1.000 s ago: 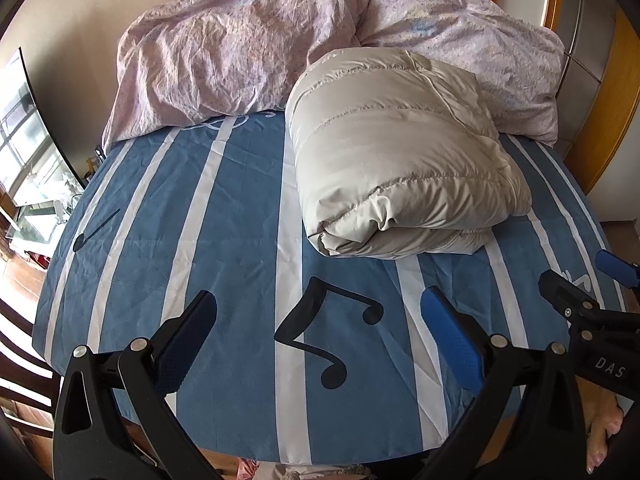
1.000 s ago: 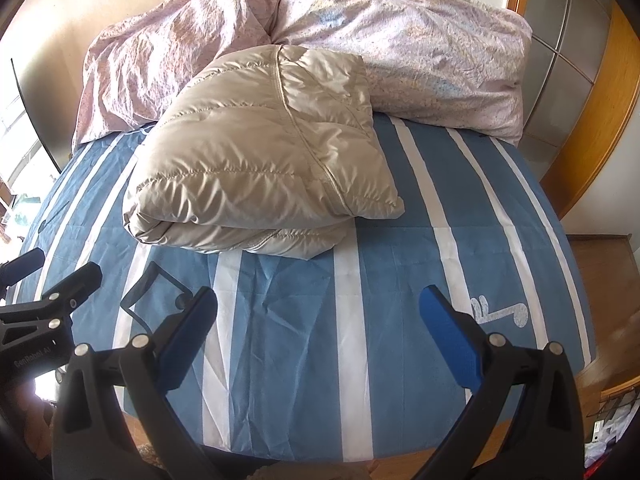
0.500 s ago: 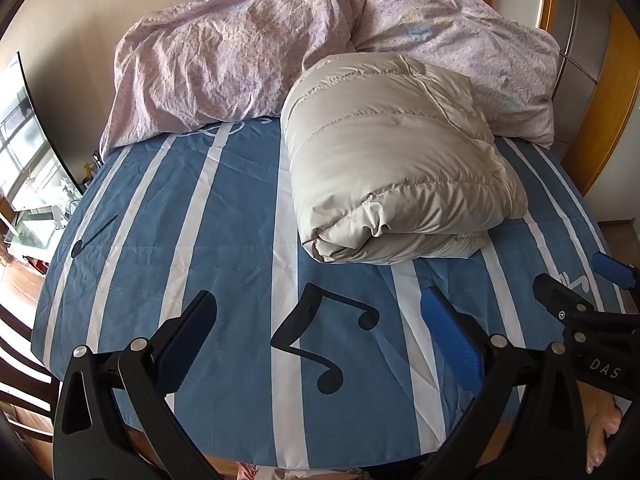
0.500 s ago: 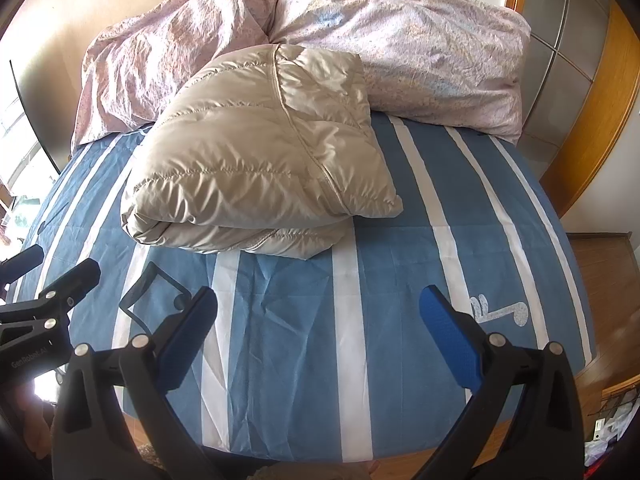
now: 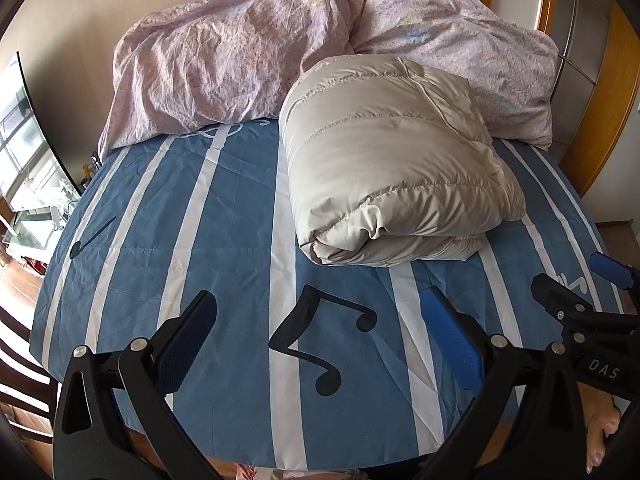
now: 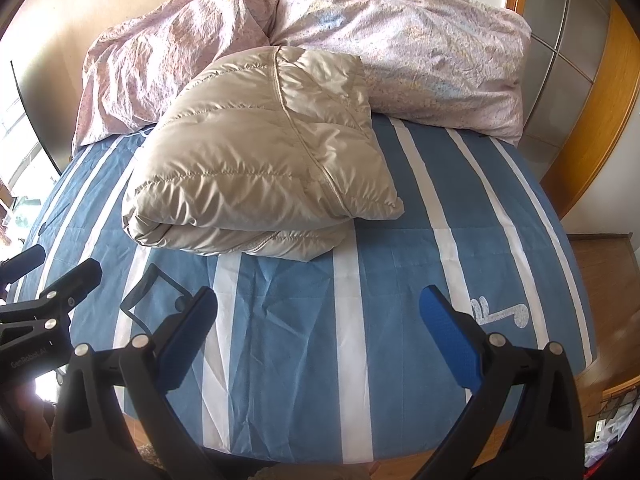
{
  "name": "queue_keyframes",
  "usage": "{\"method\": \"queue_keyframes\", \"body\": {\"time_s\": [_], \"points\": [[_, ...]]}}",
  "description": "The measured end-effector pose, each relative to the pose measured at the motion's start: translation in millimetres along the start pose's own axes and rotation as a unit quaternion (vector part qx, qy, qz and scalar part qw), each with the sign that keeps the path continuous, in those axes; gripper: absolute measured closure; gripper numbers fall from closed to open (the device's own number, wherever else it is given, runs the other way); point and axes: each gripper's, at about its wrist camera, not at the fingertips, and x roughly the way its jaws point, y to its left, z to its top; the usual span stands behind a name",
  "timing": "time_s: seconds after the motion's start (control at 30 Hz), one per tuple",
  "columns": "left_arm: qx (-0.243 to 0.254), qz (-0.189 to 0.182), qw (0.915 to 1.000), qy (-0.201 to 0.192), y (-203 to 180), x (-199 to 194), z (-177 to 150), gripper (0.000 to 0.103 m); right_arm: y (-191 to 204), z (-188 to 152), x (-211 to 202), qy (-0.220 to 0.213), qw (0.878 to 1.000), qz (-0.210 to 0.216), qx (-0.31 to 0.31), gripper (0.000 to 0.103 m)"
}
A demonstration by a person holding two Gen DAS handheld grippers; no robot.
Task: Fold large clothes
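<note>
A beige down jacket [image 5: 392,172] lies folded into a thick bundle on the blue striped bed sheet [image 5: 224,208], its far end against the pink duvet. It also shows in the right wrist view [image 6: 260,168]. My left gripper [image 5: 316,320] is open and empty above the near part of the bed, short of the jacket. My right gripper [image 6: 316,316] is open and empty, likewise near the bed's front edge. Each gripper shows at the edge of the other's view: the right one [image 5: 576,284] and the left one [image 6: 48,276].
A crumpled pink duvet [image 5: 248,52] is heaped along the head of the bed. A wooden wardrobe [image 6: 592,92] stands to the right. A window and a glass table [image 5: 28,216] are at the left. Wooden floor [image 6: 604,264] lies right of the bed.
Both grippers have drawn back and risen slightly, so the jacket sits a little farther up in both views. The jacket itself has not moved.
</note>
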Motion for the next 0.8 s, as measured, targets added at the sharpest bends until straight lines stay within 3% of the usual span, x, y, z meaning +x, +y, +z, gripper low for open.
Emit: {"method": "queue_keyframes", "body": {"time_s": [0.8], "points": [[0.001,-0.001,1.0000,0.000,-1.3,1.4,1.9,0.001,-1.8,1.6,1.3,0.003,1.000,0.000,0.000,0.002]]}}
